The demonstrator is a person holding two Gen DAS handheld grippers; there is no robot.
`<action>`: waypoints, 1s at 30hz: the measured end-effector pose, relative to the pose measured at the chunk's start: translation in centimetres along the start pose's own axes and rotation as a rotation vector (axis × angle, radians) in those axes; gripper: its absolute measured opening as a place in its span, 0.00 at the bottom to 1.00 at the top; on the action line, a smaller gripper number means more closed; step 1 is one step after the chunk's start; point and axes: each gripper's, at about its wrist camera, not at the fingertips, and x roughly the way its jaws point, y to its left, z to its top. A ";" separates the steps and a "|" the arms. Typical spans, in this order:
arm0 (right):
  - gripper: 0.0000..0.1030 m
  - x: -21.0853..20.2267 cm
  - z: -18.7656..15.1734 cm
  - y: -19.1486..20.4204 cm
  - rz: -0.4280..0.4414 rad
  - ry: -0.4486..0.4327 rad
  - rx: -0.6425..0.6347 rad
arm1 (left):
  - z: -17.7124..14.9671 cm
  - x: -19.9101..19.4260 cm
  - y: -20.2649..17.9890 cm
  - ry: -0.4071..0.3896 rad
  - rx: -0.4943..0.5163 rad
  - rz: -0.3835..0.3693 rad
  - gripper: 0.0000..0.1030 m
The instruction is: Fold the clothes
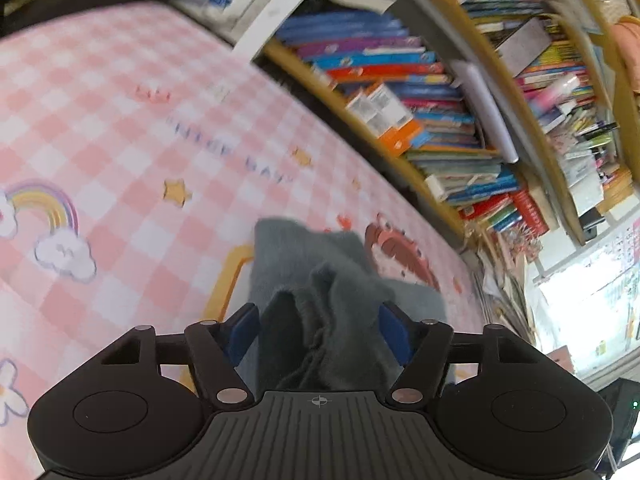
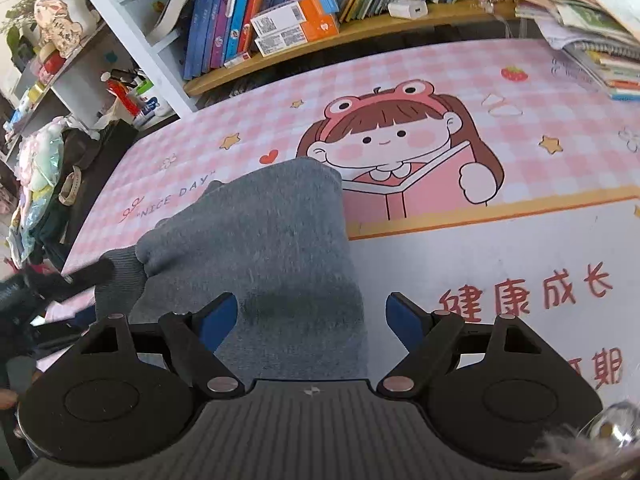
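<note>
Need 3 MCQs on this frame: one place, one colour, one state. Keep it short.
1. Where does the grey garment lie?
A. on the pink checked mat
B. on the bookshelf
C. on the floor

2. What colour are the orange-and-white boxes' ends?
A. green
B. orange
C. black

3. How does the right claw stand?
A. shut on a book
B. out of view
C. open over the garment

Key: 1 A, the cloth rests on the mat beside the cartoon girl. 2 B, the ends facing out of the shelf are orange. 3 C, its blue pads stand wide apart with cloth below.
</note>
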 end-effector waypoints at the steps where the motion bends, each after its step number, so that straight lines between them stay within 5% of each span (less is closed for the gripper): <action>1: 0.78 0.1 0.0 0.0 0.003 0.003 0.004 | 0.1 0.0 0.1 0.000 -0.006 -0.001 0.43; 3: 0.78 0.4 0.1 -0.1 0.006 0.008 0.011 | 0.2 -0.2 0.1 0.001 -0.008 -0.013 0.21; 4: 0.78 0.5 0.2 -0.1 0.007 0.010 0.013 | 0.2 -0.3 0.0 0.002 -0.008 -0.019 0.17; 10: 0.78 0.9 0.4 -0.6 0.010 0.013 0.051 | 0.5 -1.1 -0.2 0.008 -0.014 -0.056 0.17; 14: 0.77 1.1 0.5 -0.9 0.014 0.016 0.070 | 0.3 0.6 0.9 0.084 -0.018 0.007 0.21; 17: 0.77 1.2 0.5 -1.1 0.018 0.018 0.083 | 0.4 -0.4 -1.2 0.043 0.098 0.069 0.38; 19: 0.77 1.2 0.6 -1.2 0.021 0.020 0.092 | 0.5 -1.5 -1.5 -0.020 0.117 0.051 0.73; 21: 0.77 1.3 0.6 -1.5 0.027 0.020 0.108 | 0.8 -1.9 -1.5 -0.046 0.114 0.035 0.91; 30: 0.73 1.0 0.4 -1.4 0.089 0.070 0.110 | 0.3 1.7 -0.1 0.149 0.029 0.017 0.91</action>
